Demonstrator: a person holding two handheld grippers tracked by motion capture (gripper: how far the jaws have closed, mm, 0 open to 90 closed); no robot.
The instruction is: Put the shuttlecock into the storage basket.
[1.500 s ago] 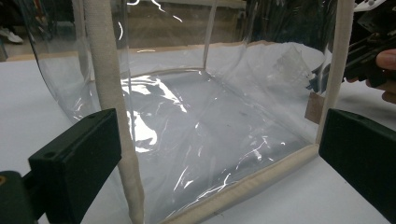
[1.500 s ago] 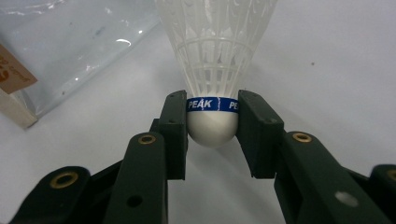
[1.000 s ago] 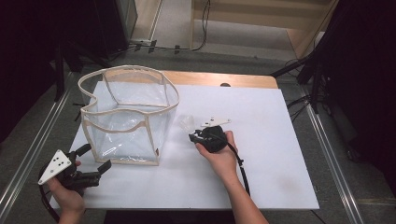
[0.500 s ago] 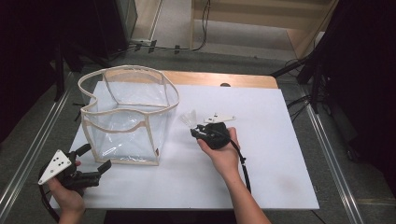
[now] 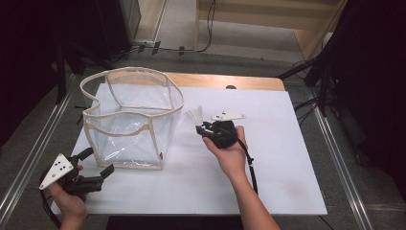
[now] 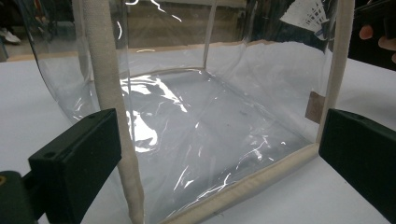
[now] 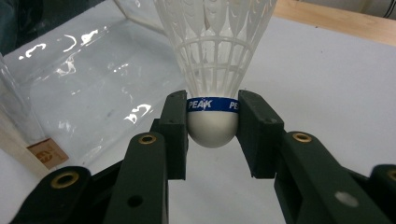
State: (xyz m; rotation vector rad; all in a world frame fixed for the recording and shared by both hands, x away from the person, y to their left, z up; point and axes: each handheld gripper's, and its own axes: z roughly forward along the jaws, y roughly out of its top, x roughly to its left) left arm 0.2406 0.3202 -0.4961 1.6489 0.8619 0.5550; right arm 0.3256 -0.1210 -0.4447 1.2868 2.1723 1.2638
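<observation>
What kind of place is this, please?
Probably a lab or recording studio: a white table ringed by dark stands and cables, where hand-held grippers handle a shuttlecock beside a clear bag.

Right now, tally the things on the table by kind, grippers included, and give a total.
Shuttlecock: 1, white, held in the right gripper
Clear bag: 1
Grippers: 2, counting the left gripper
Total: 4

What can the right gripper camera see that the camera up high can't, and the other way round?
Right gripper view: the blue band reading PEAK on the shuttlecock, its white rounded base pinched between the right gripper jaws. High view: the whole clear bag, the left gripper open near it, and both hands. Both show the shuttlecock, the bag and the white table.
</observation>
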